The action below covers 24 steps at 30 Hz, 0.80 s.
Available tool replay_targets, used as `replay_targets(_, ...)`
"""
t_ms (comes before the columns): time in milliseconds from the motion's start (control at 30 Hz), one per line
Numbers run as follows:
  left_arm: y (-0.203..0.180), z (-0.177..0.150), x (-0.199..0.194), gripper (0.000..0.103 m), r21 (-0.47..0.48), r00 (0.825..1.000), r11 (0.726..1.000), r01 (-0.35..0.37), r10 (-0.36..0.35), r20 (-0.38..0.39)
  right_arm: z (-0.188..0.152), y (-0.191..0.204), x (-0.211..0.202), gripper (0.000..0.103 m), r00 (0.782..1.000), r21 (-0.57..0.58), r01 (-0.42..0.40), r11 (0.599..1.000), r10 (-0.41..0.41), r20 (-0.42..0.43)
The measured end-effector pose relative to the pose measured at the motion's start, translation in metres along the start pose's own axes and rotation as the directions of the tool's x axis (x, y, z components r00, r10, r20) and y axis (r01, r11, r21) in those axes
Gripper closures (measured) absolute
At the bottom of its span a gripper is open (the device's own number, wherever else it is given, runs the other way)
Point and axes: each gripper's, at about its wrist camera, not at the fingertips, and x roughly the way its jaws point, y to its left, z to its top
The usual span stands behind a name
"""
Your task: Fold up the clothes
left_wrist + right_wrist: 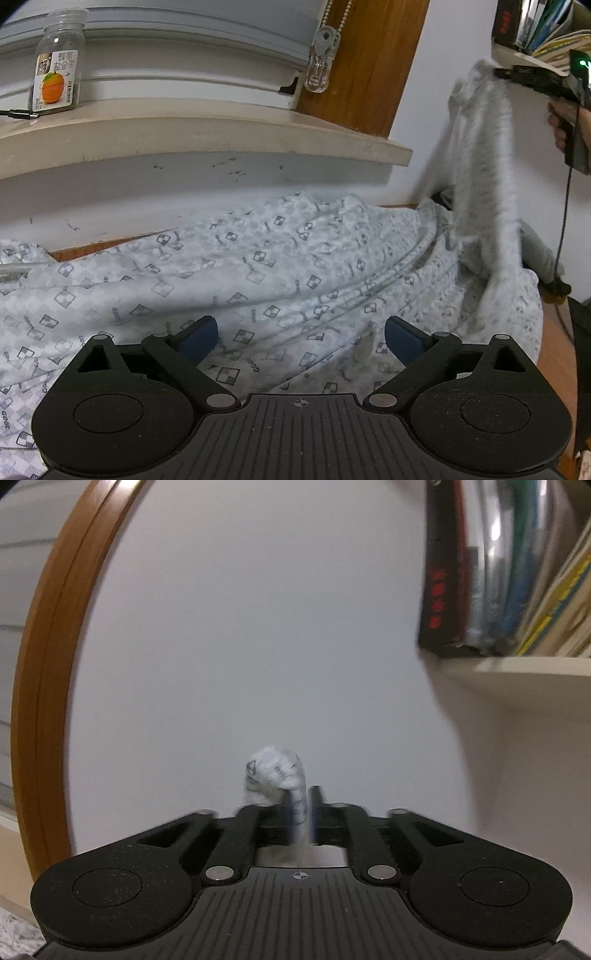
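A white garment [258, 266] printed with small grey checkered squares lies crumpled across the surface in the left wrist view. My left gripper [300, 328] hovers just above its near part, jaws wide open with nothing between the blue pads. At the upper right, one end of the garment hangs up in a blurred column from my right gripper [496, 72], which a hand [561, 129] holds. In the right wrist view my right gripper [301, 812] has its fingers close together, pinching a bunched wad of the cloth [275, 775] that sticks up past the tips.
A glass jar [57, 62] with an orange label stands on the window sill [184, 129] behind the garment. A wooden frame [369, 62] and a blind-cord weight [321, 62] are at the back. A bookshelf [535, 664] with books [498, 572] is close on the right. A black cable [563, 229] hangs down.
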Motion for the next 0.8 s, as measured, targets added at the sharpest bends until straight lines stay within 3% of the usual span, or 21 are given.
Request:
replay_targets(33, 0.000, 0.000, 0.000, 0.005, -0.001, 1.000, 1.000, 0.000, 0.000, 0.001, -0.008, 0.002, -0.001, 0.054, 1.000, -0.004, -0.020, 1.000, 0.020, -0.023)
replay_targets(133, 0.000, 0.000, 0.000, 0.004, 0.002, 1.000, 1.000, 0.000, 0.000, -0.003, -0.043, 0.005, -0.007, 0.053, 0.989, -0.013, -0.084, 0.996, 0.082, -0.123)
replay_targets(200, -0.001, 0.000, 0.000, 0.003, 0.006, 1.000, 1.000, -0.001, 0.001, -0.006, -0.076, 0.007, -0.016, 0.051, 0.966, -0.008, -0.152, 0.988, 0.147, -0.212)
replay_targets(333, -0.003, 0.000, 0.000, 0.003, 0.012, 1.000, 1.000, -0.006, 0.006, -0.009, -0.141, 0.008, -0.037, 0.051, 0.892, 0.016, -0.280, 0.960, 0.266, -0.366)
replay_targets(433, -0.003, -0.002, -0.001, 0.003, 0.020, 1.000, 1.000, -0.005, 0.005, -0.026, -0.180, -0.001, -0.059, 0.054, 0.841, 0.077, -0.334, 0.939, 0.334, -0.425)
replay_targets(533, -0.004, -0.006, -0.005, 0.001, 0.047, 0.999, 0.999, 0.010, -0.008, -0.041, -0.198, -0.014, -0.076, 0.064, 0.793, 0.136, -0.371, 0.919, 0.390, -0.468)
replay_targets(700, -0.006, -0.010, -0.009, 0.001, 0.065, 0.999, 0.998, 0.005, -0.002, -0.046, -0.214, -0.023, -0.096, 0.065, 0.716, 0.174, -0.406, 0.897, 0.430, -0.550)
replay_targets(733, -0.006, -0.010, -0.009, 0.001, 0.066, 0.999, 0.998, 0.005, -0.002, -0.046, -0.211, -0.026, -0.101, 0.065, 0.716, 0.163, -0.404, 0.900, 0.422, -0.556)
replay_targets(800, -0.008, -0.010, -0.008, 0.001, 0.072, 0.999, 0.997, 0.002, 0.002, -0.048, -0.198, -0.033, -0.119, 0.065, 0.737, 0.116, -0.395, 0.911, 0.390, -0.552)
